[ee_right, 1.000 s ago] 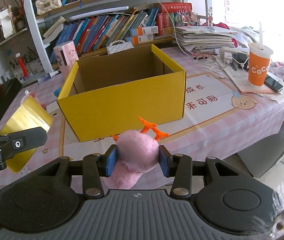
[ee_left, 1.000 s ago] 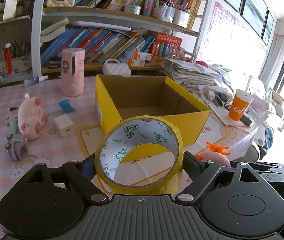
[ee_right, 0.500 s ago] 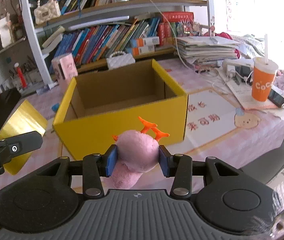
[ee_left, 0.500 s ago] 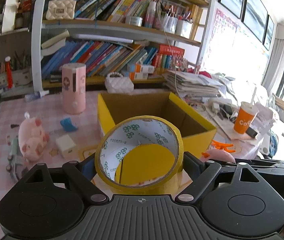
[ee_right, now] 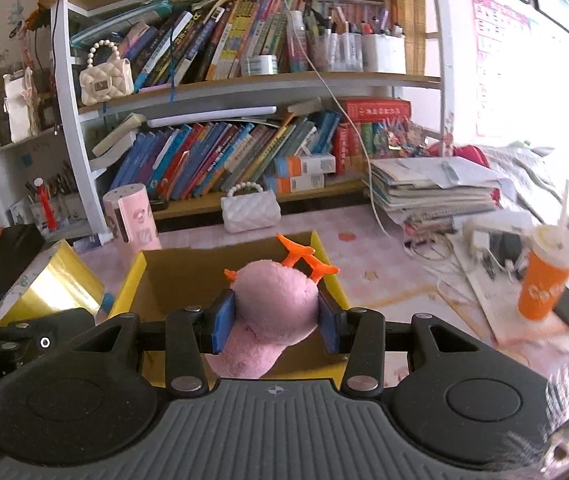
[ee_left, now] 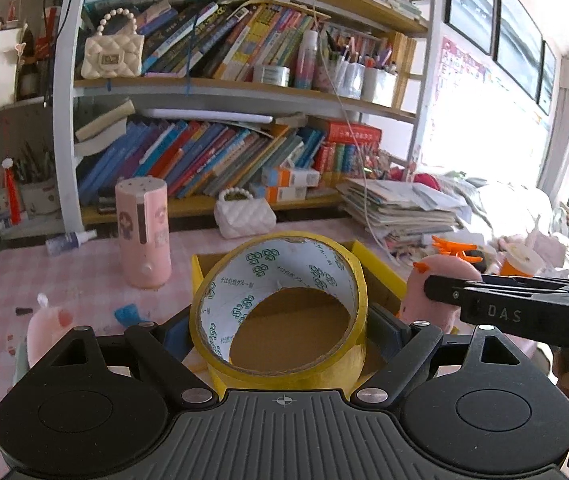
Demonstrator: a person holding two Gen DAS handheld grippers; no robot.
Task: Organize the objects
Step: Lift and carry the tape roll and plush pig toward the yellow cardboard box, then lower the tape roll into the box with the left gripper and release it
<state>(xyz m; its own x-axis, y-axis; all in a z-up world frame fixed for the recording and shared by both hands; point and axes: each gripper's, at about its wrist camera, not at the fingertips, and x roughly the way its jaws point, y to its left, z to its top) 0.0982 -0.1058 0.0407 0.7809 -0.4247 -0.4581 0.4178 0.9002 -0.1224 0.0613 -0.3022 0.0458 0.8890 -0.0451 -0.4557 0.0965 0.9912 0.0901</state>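
The left gripper (ee_left: 282, 334) pinches a roll of yellow tape (ee_left: 280, 316) across its width, the core's open axis pointing forward, while the right gripper (ee_right: 276, 316) squeezes a pink plush toy (ee_right: 274, 308) with orange antlers between its blue pads (ee_right: 222, 320). Both loads hang just above the near edge of the yellow cardboard box (ee_right: 134, 280), whose open top lies directly ahead and below. Neither hand looks clearly nearer, so either could likely release first once fully over the box's brown interior.
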